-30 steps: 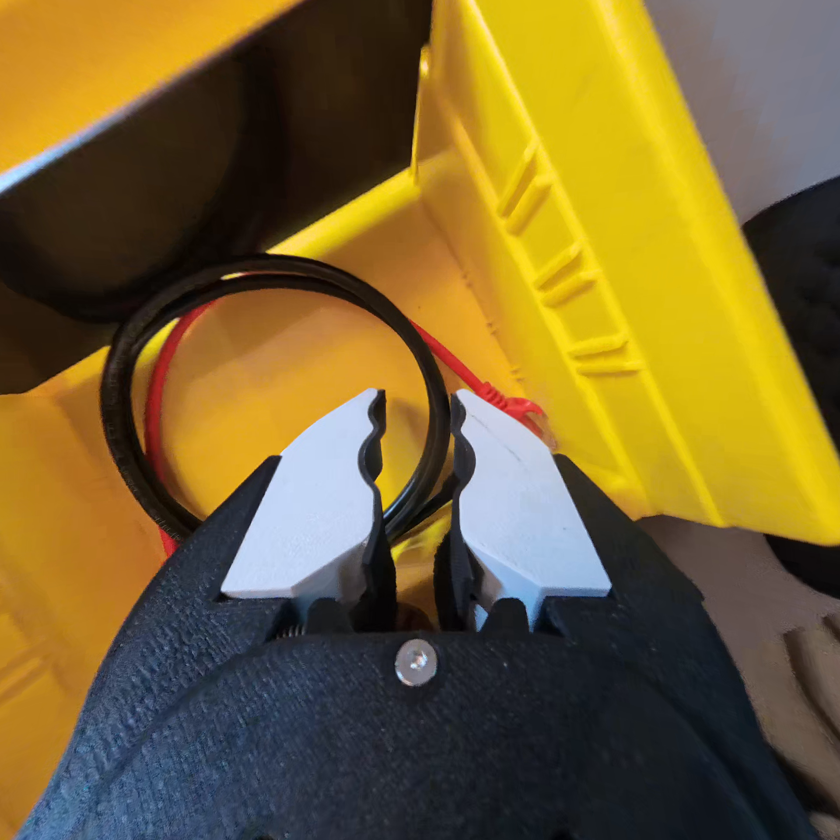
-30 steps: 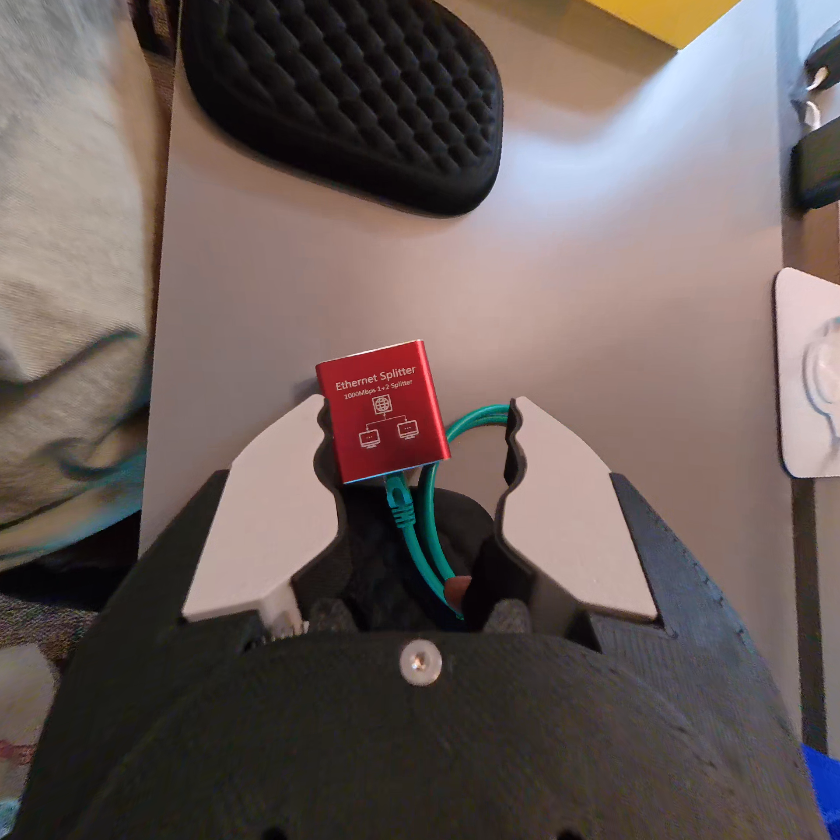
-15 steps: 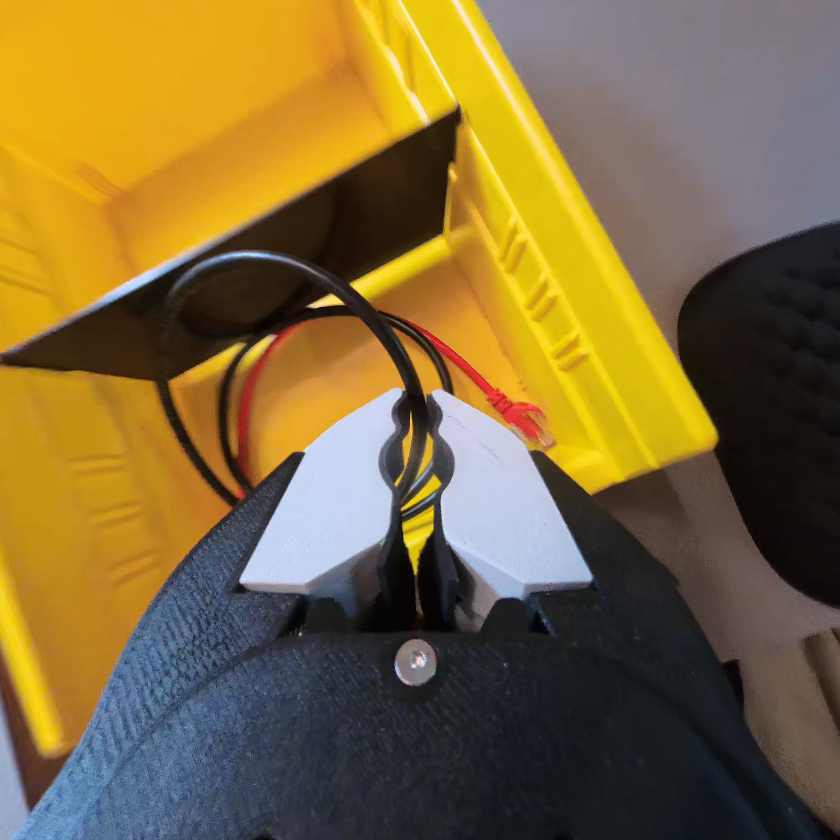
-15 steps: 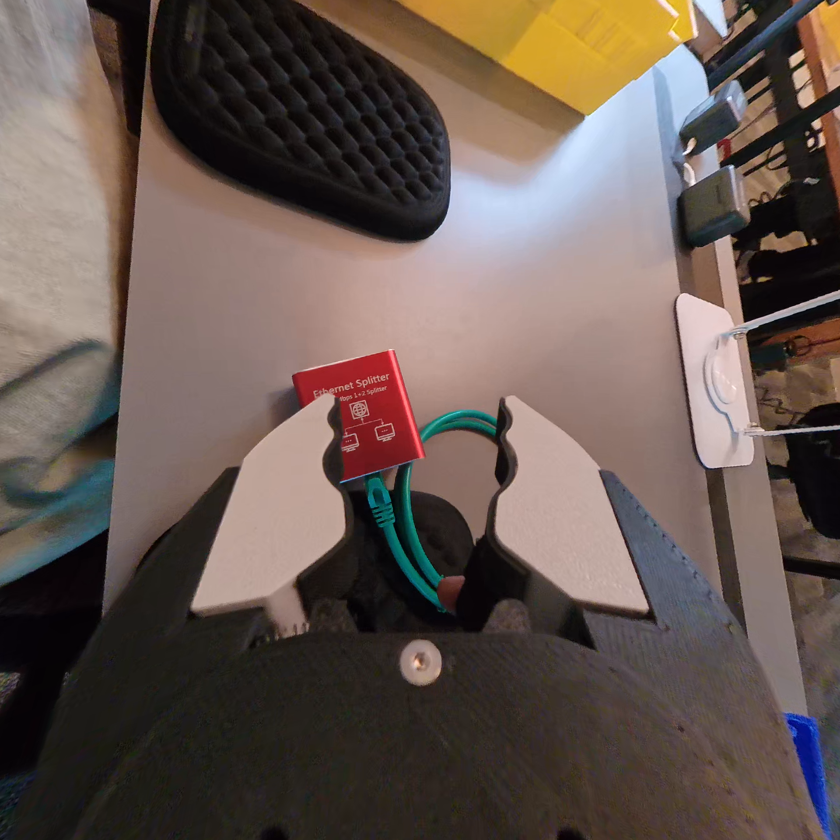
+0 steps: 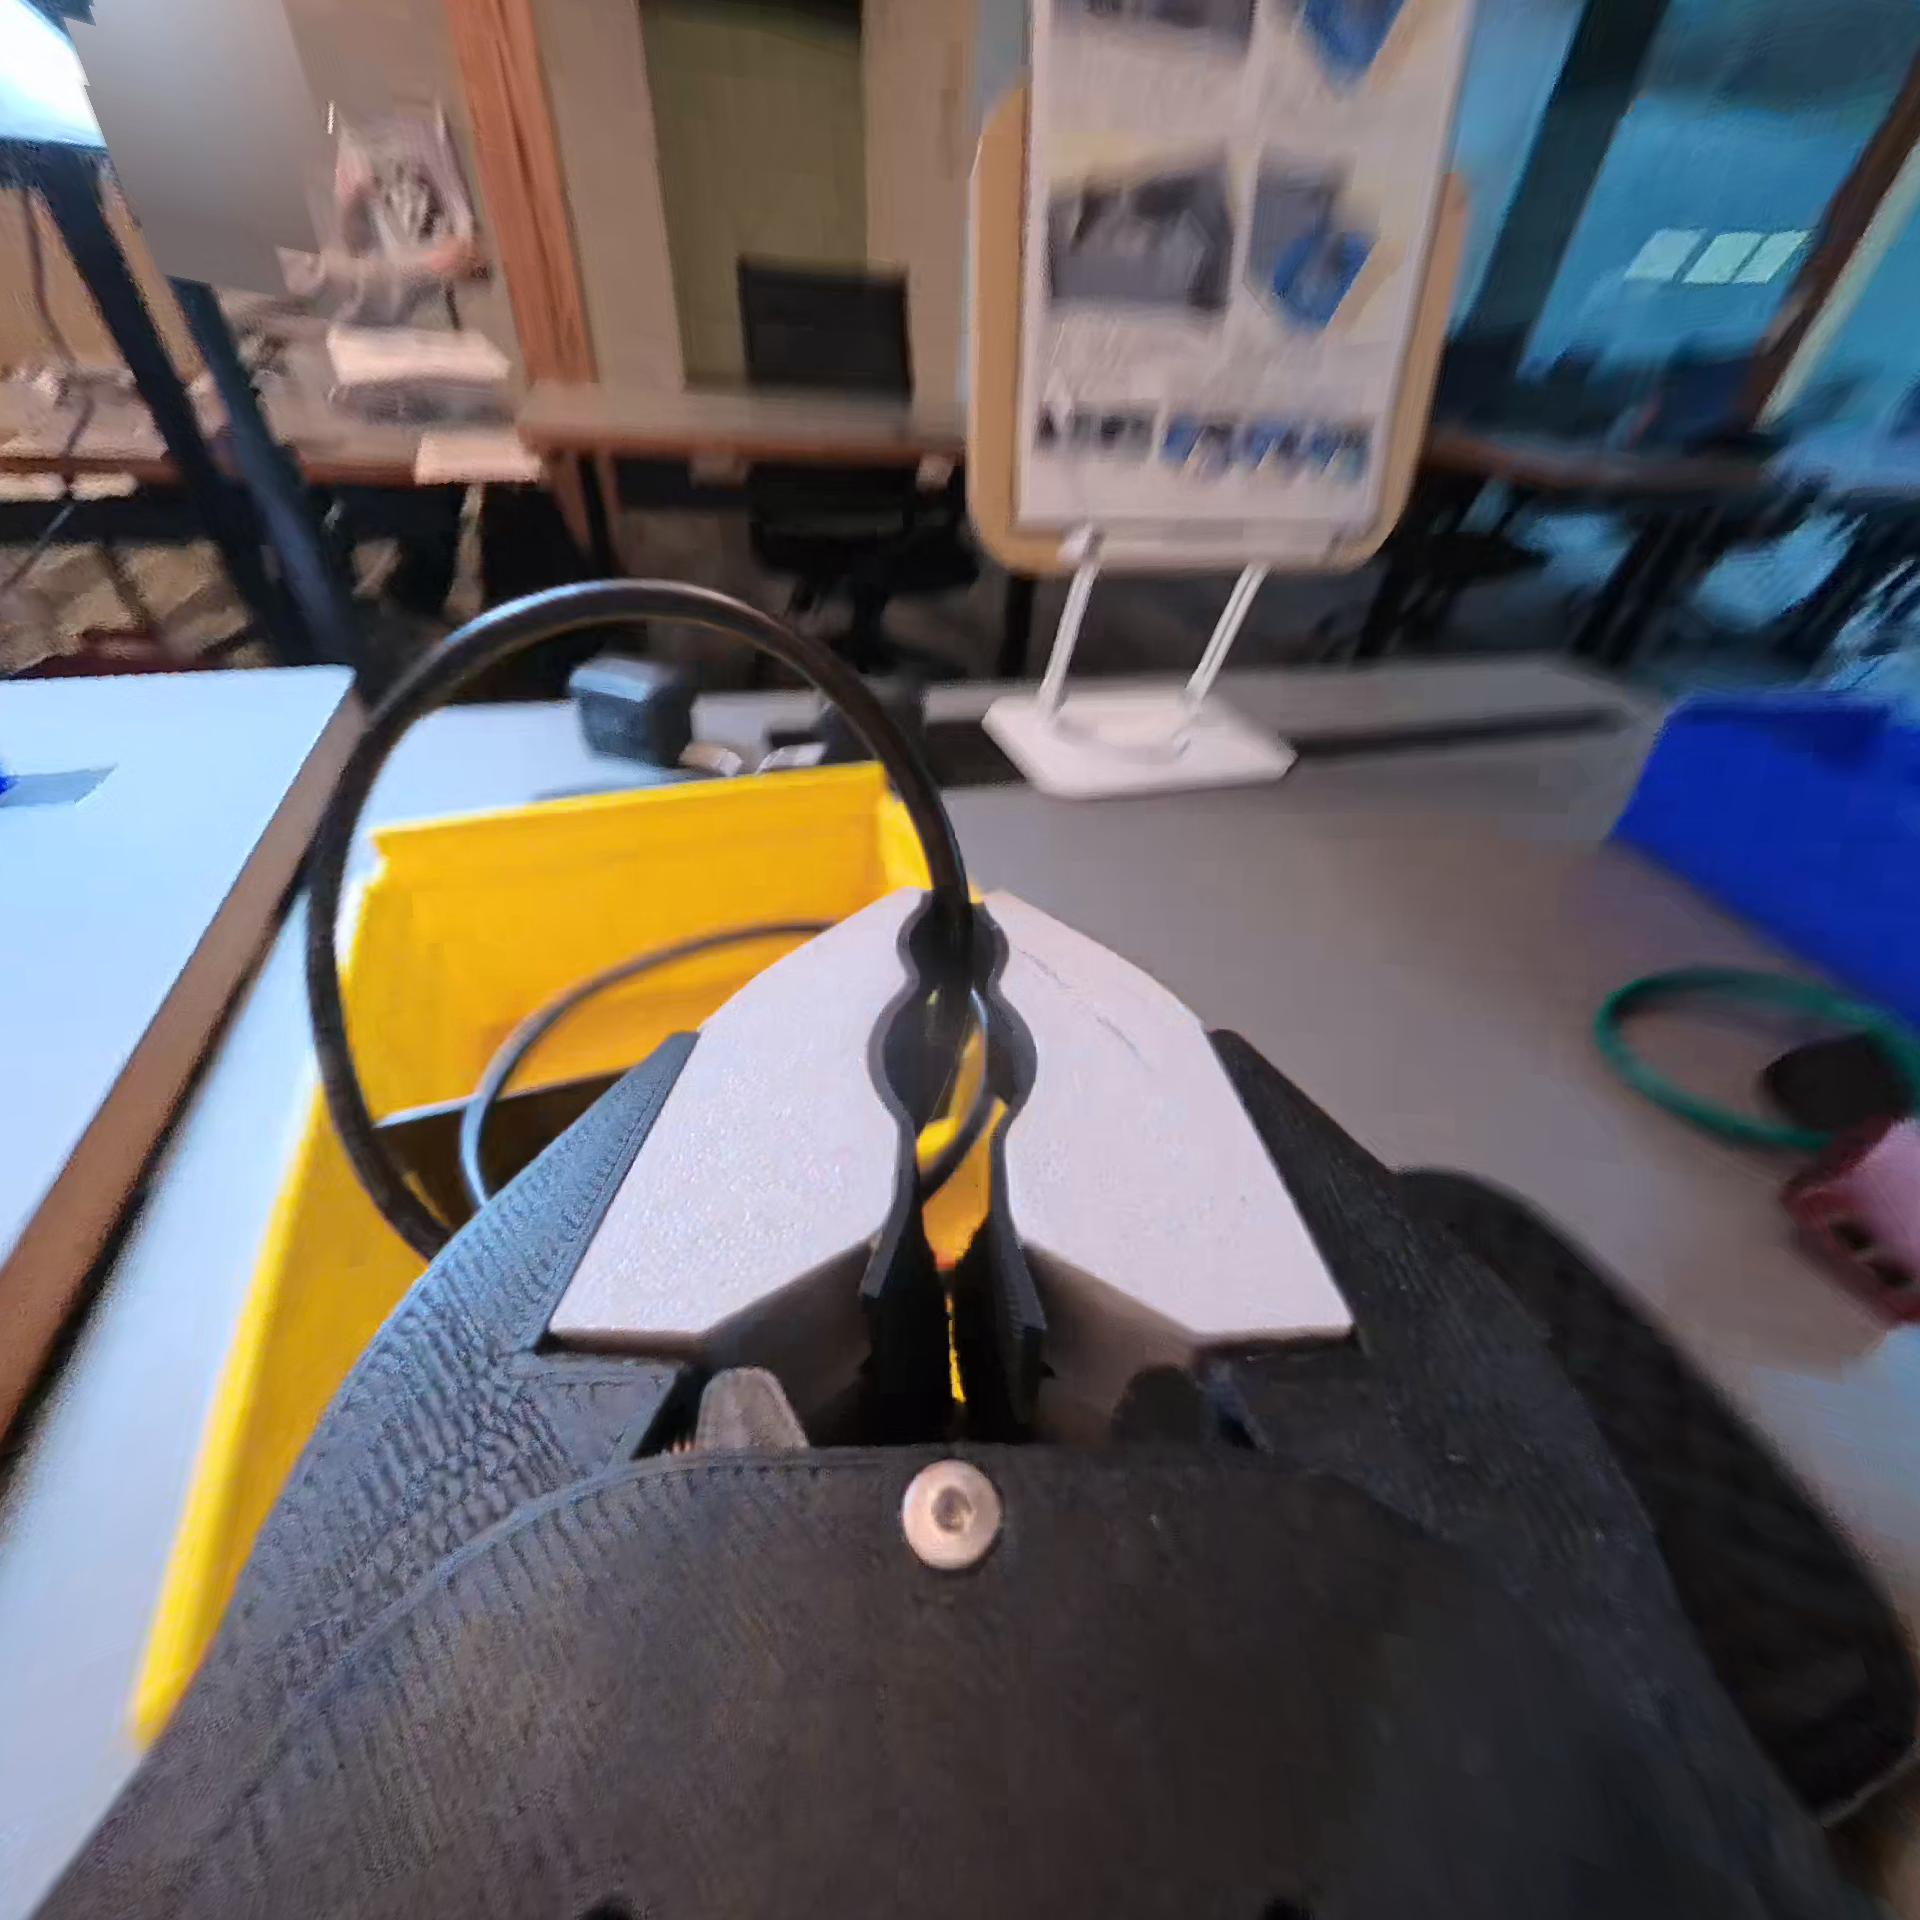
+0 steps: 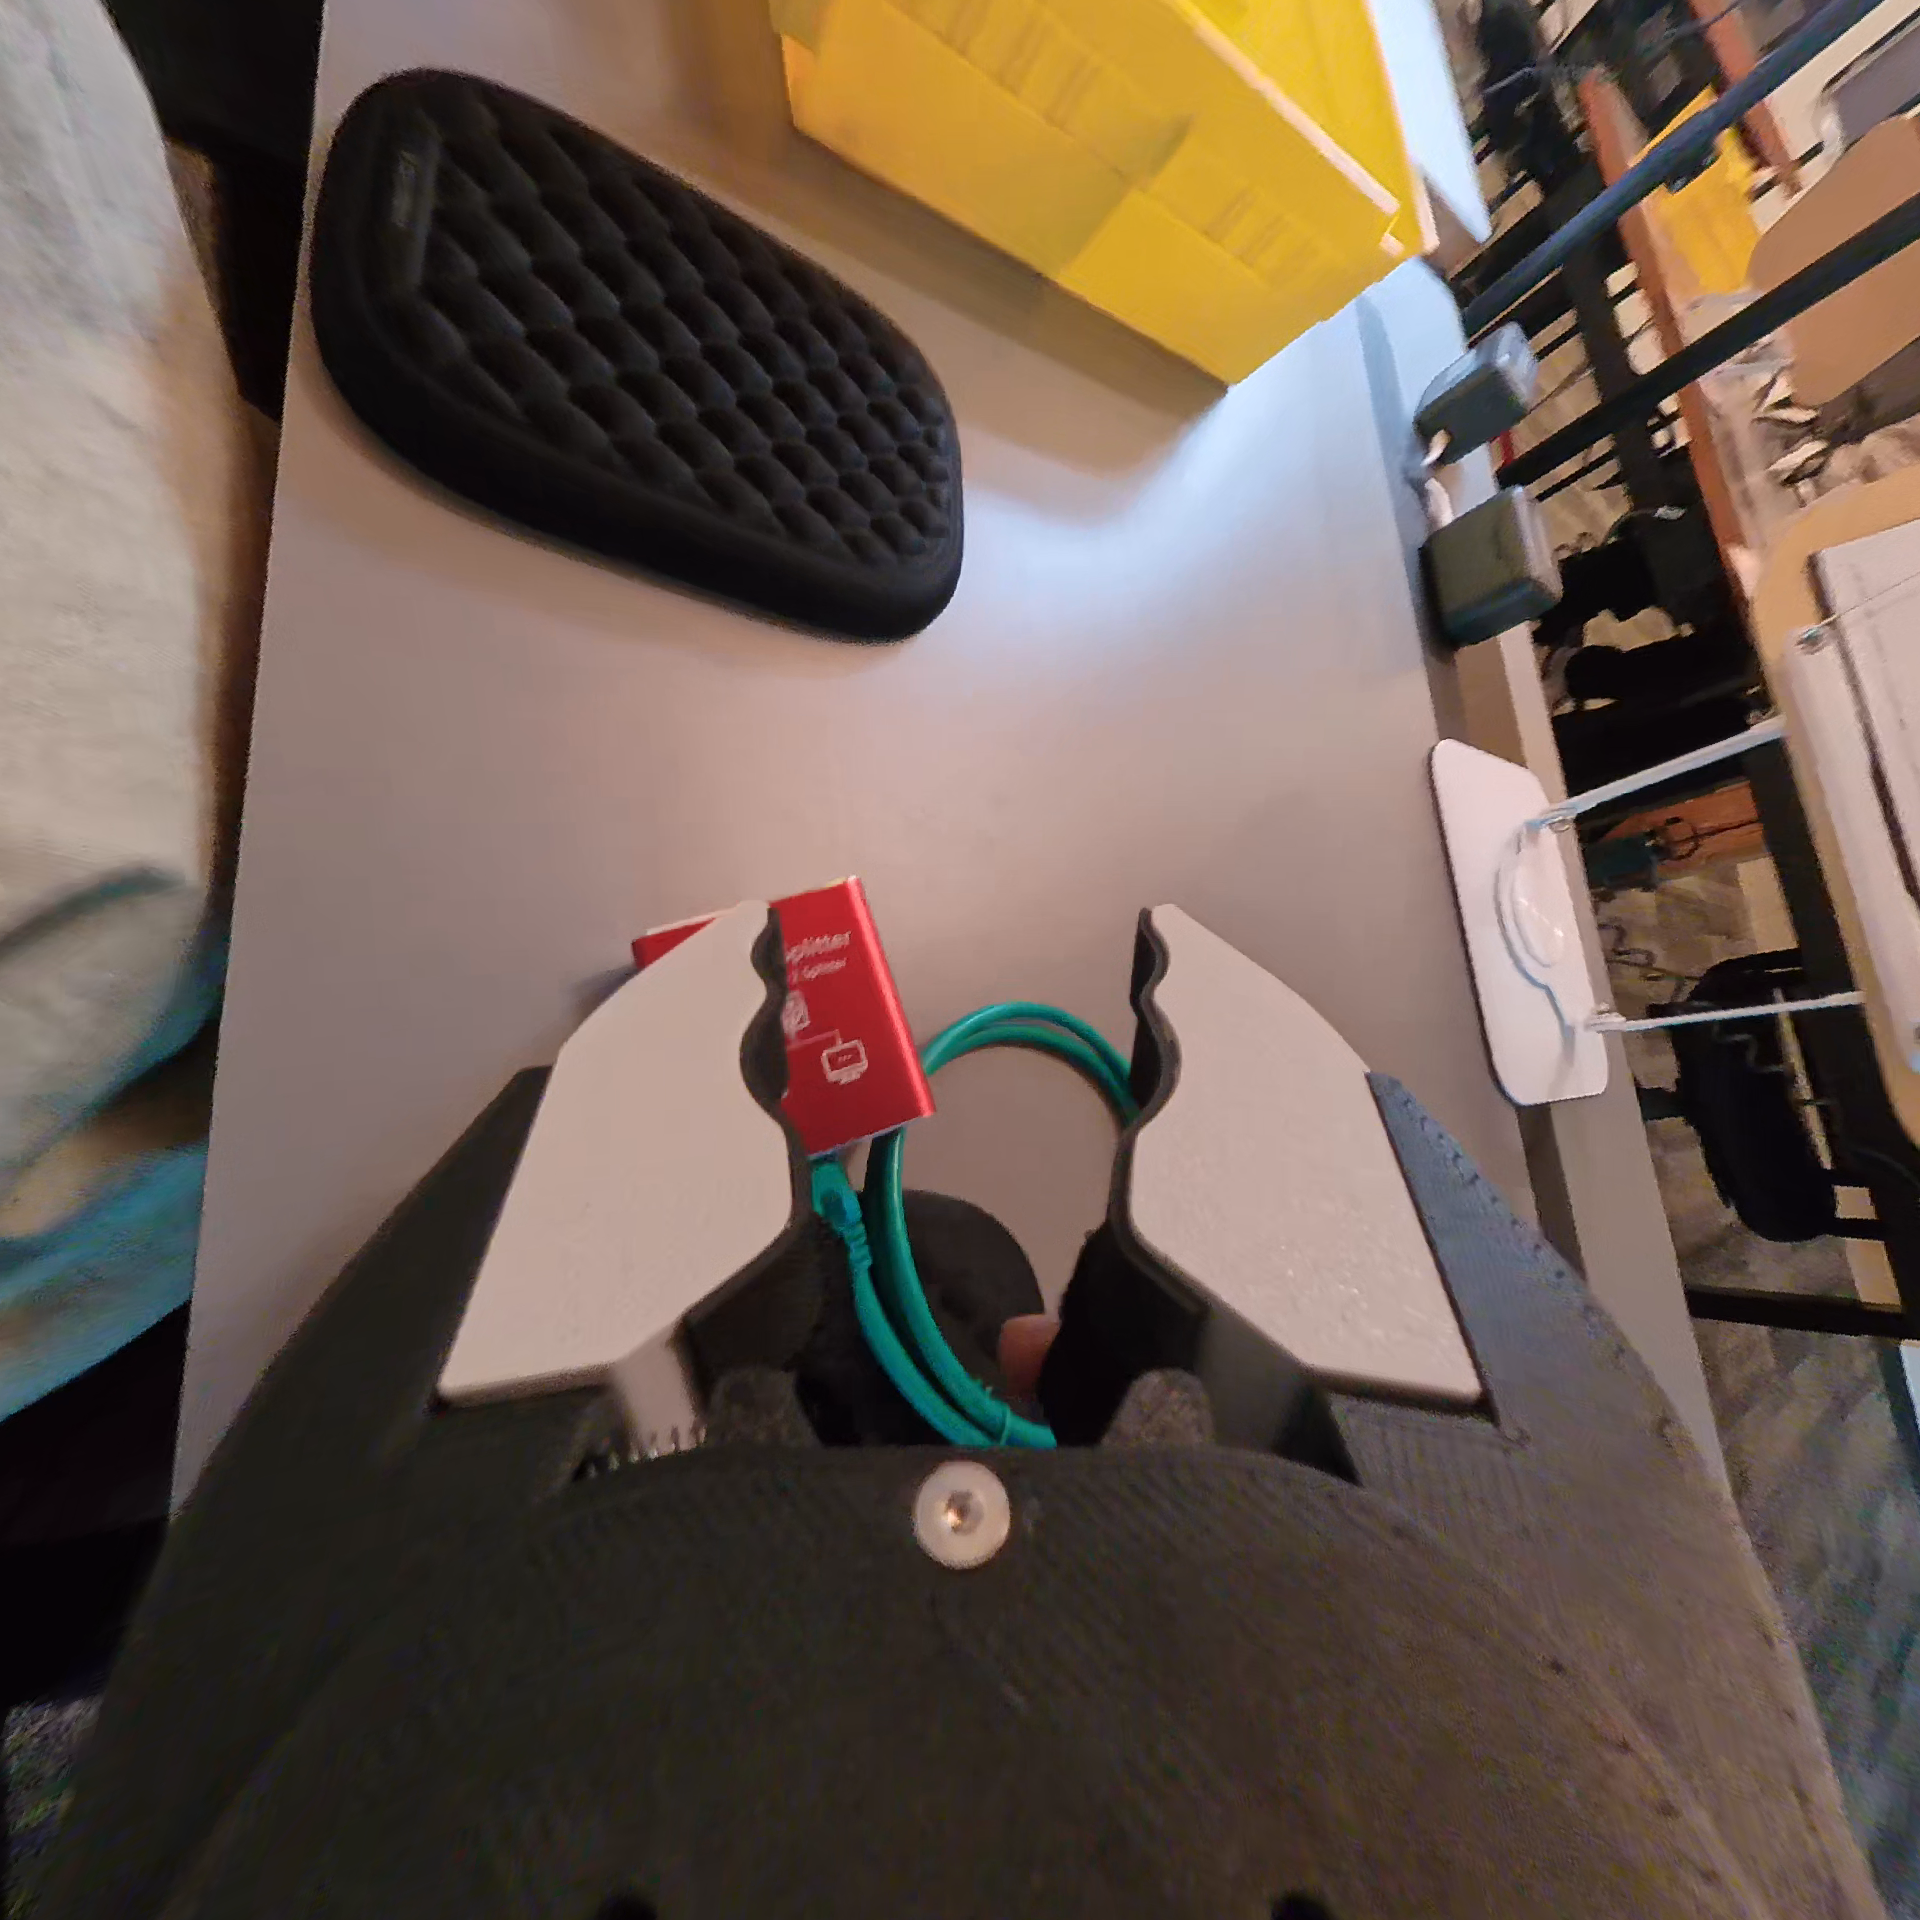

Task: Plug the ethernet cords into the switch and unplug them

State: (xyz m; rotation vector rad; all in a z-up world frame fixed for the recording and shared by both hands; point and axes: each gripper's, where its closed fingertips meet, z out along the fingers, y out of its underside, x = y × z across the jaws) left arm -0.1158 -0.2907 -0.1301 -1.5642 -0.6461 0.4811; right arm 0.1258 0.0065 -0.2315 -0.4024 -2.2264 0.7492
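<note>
My left gripper (image 5: 943, 935) is shut on a coiled black ethernet cord (image 5: 540, 665) and holds it up above the yellow bin (image 5: 623, 883). My right gripper (image 6: 954, 935) is open above the grey table (image 6: 1091, 644). Below it lies the red switch box (image 6: 852, 1029) with a green ethernet cord (image 6: 997, 1039) plugged into its near end. The red box sits by the left finger, and the green loop lies between the fingers. The green cord (image 5: 1704, 1049) and the red box (image 5: 1860, 1216) also show blurred at the right of the left wrist view.
A black padded rest (image 6: 634, 353) lies on the table beyond the red box. The yellow bin (image 6: 1101, 156) stands at the far end. A blue bin (image 5: 1787, 831) sits at the right. A white stand base (image 6: 1517, 925) and grey adapters (image 6: 1486, 571) sit at the table's edge. Spacing between my two grippers at the tips: around 40 cm.
My left gripper closed on the black cord and lifted it out of the yellow bin, tilting up to face the room. My right gripper drifted slightly, its left finger now overlapping the red box.
</note>
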